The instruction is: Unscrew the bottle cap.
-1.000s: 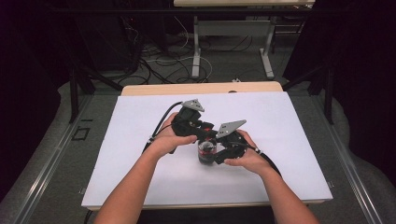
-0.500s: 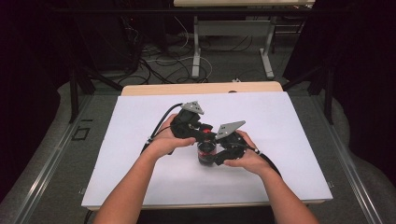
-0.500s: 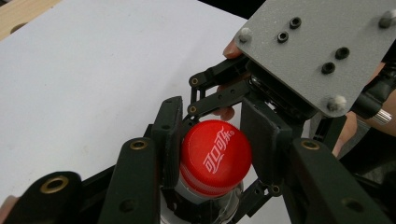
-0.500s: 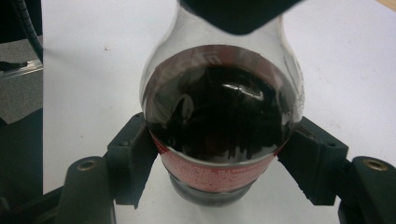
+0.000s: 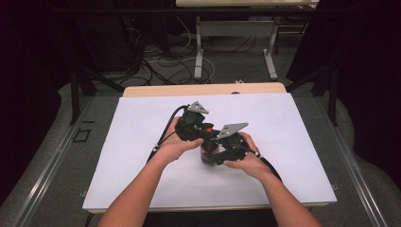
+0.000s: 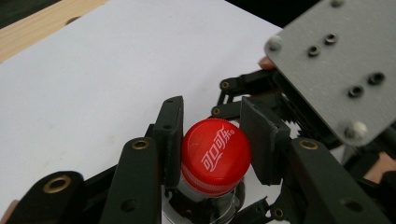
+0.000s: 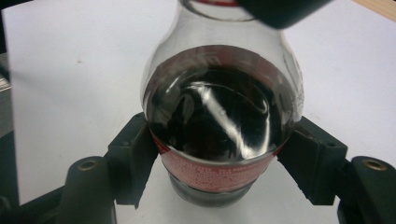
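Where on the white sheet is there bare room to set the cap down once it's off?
The white sheet lies bare left of the left gripper, also right of the right gripper and along the far wooden edge. The middle is crowded: both grippers clamp the bottle, one on its red cap.

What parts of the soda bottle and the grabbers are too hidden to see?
- High view: the bottle is mostly covered by both hands and grippers.
- Left gripper view: the red cap hides the bottle's body; whether the left gripper touches the cap on its right side is unclear.
- Right gripper view: the bottle's top is cut off by the upper edge; the label print is too blurred to read. The right gripper clamps the body.
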### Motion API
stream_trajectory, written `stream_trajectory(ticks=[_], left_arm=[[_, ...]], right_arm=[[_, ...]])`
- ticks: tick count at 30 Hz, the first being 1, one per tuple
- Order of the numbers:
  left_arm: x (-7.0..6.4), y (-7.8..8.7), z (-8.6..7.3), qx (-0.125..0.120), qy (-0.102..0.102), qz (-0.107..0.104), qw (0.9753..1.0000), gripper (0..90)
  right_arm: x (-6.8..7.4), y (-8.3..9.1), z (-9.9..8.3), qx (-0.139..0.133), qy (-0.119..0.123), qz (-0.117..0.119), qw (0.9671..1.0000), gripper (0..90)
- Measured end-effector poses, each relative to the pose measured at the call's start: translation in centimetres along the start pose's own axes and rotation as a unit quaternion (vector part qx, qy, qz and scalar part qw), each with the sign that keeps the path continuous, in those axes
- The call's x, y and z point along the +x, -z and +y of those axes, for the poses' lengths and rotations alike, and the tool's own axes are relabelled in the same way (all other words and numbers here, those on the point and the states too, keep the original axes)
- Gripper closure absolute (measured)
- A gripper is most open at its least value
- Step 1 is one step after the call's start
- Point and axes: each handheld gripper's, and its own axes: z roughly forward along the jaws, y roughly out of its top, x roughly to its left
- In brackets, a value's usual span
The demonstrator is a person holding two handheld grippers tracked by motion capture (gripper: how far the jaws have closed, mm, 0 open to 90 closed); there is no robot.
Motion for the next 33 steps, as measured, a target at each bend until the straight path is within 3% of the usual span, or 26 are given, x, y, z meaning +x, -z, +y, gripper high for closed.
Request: stream_trajectory(ticks=[1, 4, 5, 8, 12, 16, 20, 21, 24, 25, 26, 29, 30, 32, 33], left_arm=[[-0.1, 0.0, 0.0, -0.003, 0.005, 0.011, 0.9999, 61.2], [-0.8, -0.2, 0.0, -0.015, 0.028, 0.048, 0.9983, 61.2], [-0.8, -0.2, 0.0, -0.015, 0.028, 0.048, 0.9983, 61.2], [-1.4, -0.4, 0.1, -0.023, 0.049, 0.074, 0.9958, 61.1], [-1.5, -0.5, 0.2, -0.029, 0.047, 0.075, 0.9957, 59.5], [-1.0, 0.2, 0.4, -0.028, 0.031, 0.046, 0.9981, 47.1], [-0.4, 0.9, 0.5, -0.01, 0.018, 0.025, 0.9995, 42.4], [0.0, 1.2, 0.5, -0.002, 0.004, 0.012, 0.9999, 41.9], [0.2, 1.6, 0.5, 0.009, -0.009, -0.005, 0.9999, 41.7], [0.3, 1.8, 0.4, 0.012, -0.024, -0.024, 0.9994, 42.7], [0.3, 1.8, 0.4, 0.012, -0.024, -0.024, 0.9994, 43.6], [0.6, 2.1, 0.3, 0.02, -0.048, -0.057, 0.997, 48.7], [0.6, 2.0, 0.3, 0.011, -0.052, -0.06, 0.9968, 49.3], [0.8, 2.0, 0.4, 0.013, -0.069, -0.077, 0.9946, 50.5], [0.9, 2.1, 0.5, 0.025, -0.072, -0.088, 0.9932, 50.9]], right_arm=[[0.1, -0.1, 0.1, -0.004, -0.007, -0.016, 0.9998, 31.1], [0.3, -0.1, 0.1, -0.002, -0.012, -0.03, 0.9995, 31.1], [0.3, -0.1, 0.2, -0.002, -0.016, -0.034, 0.9993, 31.1], [0.4, -0.2, 0.2, -0.012, -0.024, -0.044, 0.9987, 31.1], [0.2, -0.1, 0.2, -0.01, -0.023, -0.034, 0.9991, 31.0], [0.2, -0.1, 0.1, -0.005, -0.016, -0.019, 0.9997, 30.9], [0.3, -0.1, 0.1, -0.004, -0.013, -0.003, 0.9999, 30.9], [0.3, -0.1, 0.1, -0.004, -0.014, 0.0, 0.9999, 30.9], [0.3, 0.0, 0.1, 0.001, -0.004, 0.009, 0.9999, 30.9], [0.3, 0.1, 0.2, -0.001, -0.004, 0.021, 0.9998, 30.9], [0.4, 0.1, 0.2, -0.006, -0.002, 0.023, 0.9997, 30.9], [0.4, 0.3, 0.1, -0.008, 0.004, 0.034, 0.9994, 30.9], [0.4, 0.3, 0.2, -0.006, 0.005, 0.039, 0.9992, 30.8], [0.4, 0.4, 0.2, -0.006, 0.01, 0.046, 0.9989, 30.8], [0.4, 0.5, 0.2, -0.004, 0.011, 0.052, 0.9986, 30.8]])
